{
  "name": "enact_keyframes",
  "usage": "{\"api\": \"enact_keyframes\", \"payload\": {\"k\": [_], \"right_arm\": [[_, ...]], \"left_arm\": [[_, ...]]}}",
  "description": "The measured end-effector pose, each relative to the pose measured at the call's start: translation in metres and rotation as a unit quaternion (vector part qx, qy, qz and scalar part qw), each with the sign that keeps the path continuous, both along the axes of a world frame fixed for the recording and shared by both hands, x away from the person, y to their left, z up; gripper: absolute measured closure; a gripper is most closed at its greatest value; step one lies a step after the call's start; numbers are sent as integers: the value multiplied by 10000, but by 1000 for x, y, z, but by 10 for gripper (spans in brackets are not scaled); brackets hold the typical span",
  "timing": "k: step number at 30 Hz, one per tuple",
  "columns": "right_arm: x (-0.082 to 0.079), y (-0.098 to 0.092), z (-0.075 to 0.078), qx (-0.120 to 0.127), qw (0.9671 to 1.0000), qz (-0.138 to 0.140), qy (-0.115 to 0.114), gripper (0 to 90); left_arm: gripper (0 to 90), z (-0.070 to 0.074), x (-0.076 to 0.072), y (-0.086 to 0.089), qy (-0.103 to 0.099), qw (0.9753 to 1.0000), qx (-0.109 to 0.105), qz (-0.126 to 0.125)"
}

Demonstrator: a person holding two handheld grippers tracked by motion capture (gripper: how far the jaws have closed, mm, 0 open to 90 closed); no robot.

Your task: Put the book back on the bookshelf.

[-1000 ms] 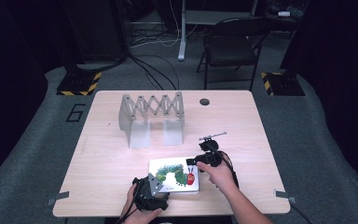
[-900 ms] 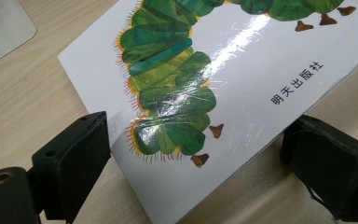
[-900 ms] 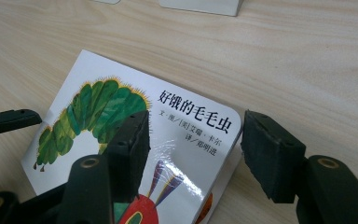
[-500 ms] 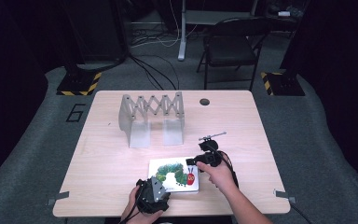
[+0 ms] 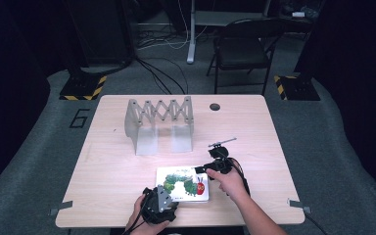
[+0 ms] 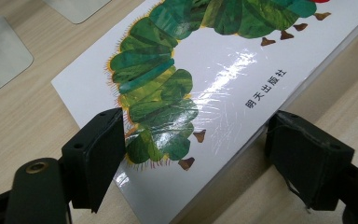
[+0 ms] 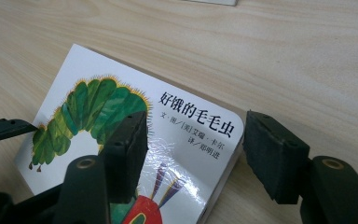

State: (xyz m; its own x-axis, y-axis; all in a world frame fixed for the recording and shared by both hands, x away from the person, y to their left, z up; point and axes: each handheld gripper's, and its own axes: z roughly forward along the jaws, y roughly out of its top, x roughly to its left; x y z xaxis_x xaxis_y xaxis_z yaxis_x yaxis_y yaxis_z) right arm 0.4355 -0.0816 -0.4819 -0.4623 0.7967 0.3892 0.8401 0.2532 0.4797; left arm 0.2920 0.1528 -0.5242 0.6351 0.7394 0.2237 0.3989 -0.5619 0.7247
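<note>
Book (image 5: 182, 183) lies flat, cover up, on the surface (image 5: 117, 181), near your edge and in front of the rack (image 5: 159, 122); rack and book are well apart. The rack's two upright plates stand on the surface with a scissor link across the top, slots empty as far as I can see.

Left claw (image 6: 193, 154) sits at the book's near-left corner. Jaws wide, straddling that corner: one jaw over the cover by the caterpillar's tail, the other off the book's edge, over bare wood. Nothing gripped yet. That angle looks like a setup to pinch the cover and lower edge together.

Right claw (image 7: 193, 154) is at the book's right end, by the red head. Jaws also wide, one over the cover, the other beyond the rounded corner next to the title text. Not holding anything. The left claw's jaw tip shows at the far end of the book in that view.

My read: you have the two claws at opposite ends so the book can't pivot when it comes up. It's a thick board book with a glossy cover, so expect slip; close on the edges, not on the face. Likely goal is standing it in the rack, so lift level, then turn it upright before it reaches the plates.
</note>
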Motion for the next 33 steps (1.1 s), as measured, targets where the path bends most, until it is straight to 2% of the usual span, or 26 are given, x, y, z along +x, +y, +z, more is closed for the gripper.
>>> {"api": "enact_keyframes", "payload": {"k": [5,11,14,21,22,23,26,30,33], "right_arm": [[7,0,-3,-89,9999,68,66,368],[19,3,-10,-101,9991,202,369,344],[22,5,-11,-106,9988,203,425,344],[24,9,-12,-154,9987,269,395,332],[23,10,-12,-141,9985,208,491,331],[24,9,-14,-152,9987,274,414,328],[24,11,-14,-222,9984,305,423,312],[21,13,-14,-289,9986,327,306,305],[22,13,-15,-258,9987,315,321,298]], "left_arm": [[203,0,0,0,-6,10000,-22,-4],[204,-1,-1,1,-28,10000,-31,-14],[204,-1,-1,1,-44,10000,-40,-22],[204,-1,-1,1,-60,10000,-58,-22],[204,-2,-1,1,-60,10000,-59,-20],[204,-2,-1,1,-61,10000,-59,-21],[204,-2,-1,1,-84,9999,-66,-9],[204,-2,-1,1,-71,9999,-73,-8],[204,-2,-1,1,-84,9999,-78,5]]}}
